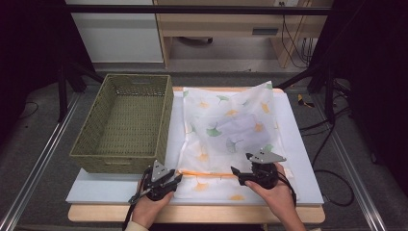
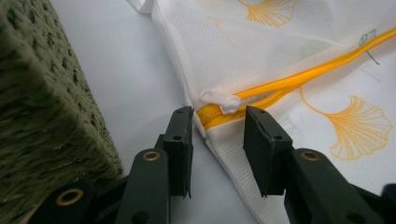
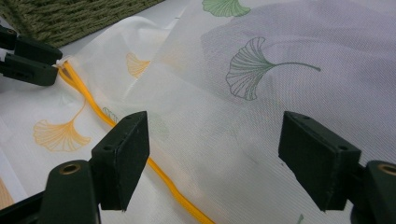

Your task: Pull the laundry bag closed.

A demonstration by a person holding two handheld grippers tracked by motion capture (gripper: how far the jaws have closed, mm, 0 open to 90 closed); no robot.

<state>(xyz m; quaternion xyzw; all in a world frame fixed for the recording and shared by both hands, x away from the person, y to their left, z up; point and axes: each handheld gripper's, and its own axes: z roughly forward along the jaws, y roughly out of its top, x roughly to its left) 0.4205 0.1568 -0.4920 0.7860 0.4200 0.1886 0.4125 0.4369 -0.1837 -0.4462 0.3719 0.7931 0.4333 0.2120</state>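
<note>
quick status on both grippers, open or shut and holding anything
Left gripper: open, jaws either side of the white zipper pull, not pressing it.
Right gripper: open over the mesh laundry bag, holding nothing.

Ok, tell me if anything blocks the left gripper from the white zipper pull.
Nothing visible does. The zipper pull lies just ahead of the left gripper, in line with the gap between its open jaws, at the end of the yellow zipper; the basket stands off to one side.

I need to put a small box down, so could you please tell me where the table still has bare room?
Free: the white tabletop strip between the olive woven basket and the near edge, and a narrow band right of the leaf-printed white mesh bag. Crowded: the near centre, where left gripper and right gripper work.
</note>
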